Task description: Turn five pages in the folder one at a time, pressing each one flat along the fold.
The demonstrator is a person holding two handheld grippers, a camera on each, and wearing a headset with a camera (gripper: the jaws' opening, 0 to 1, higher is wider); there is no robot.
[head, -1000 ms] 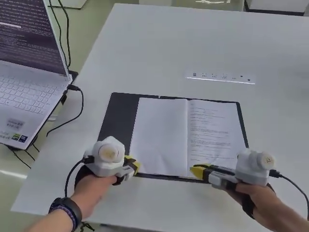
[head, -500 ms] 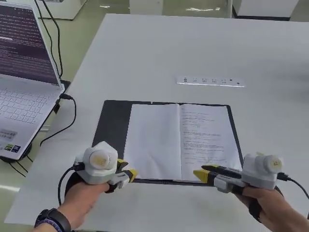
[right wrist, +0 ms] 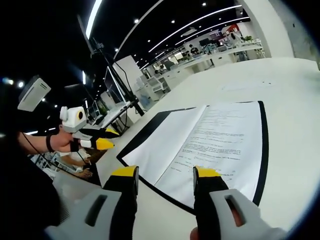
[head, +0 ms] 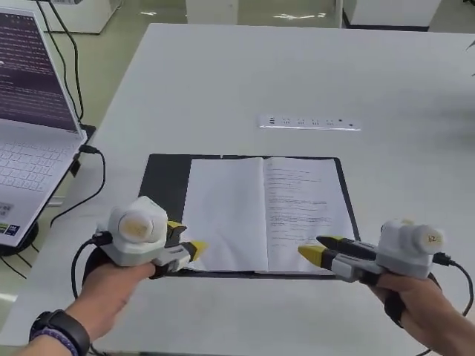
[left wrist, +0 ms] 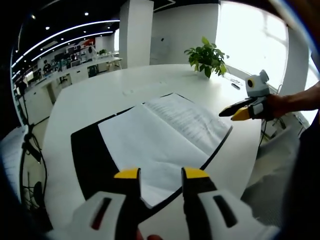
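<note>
The folder (head: 167,185) lies open and flat on the white table (head: 297,74), near its front edge; the left gripper (head: 194,251) hovers at the near edge of the blank page (head: 223,211), the right gripper (head: 308,252) at the near edge of the printed page (head: 308,211), each with jaws parted and nothing between them. The fold (head: 265,215) runs straight away from the person; the sheets' long axis follows it. The paper looks light, thin and limp, likely to buckle; I'd pinch a single sheet at its free near corner.

Bright, even overhead light; soft faint shadows; window (left wrist: 250,40) blown out; gripper views fisheye-bent at edges
</note>
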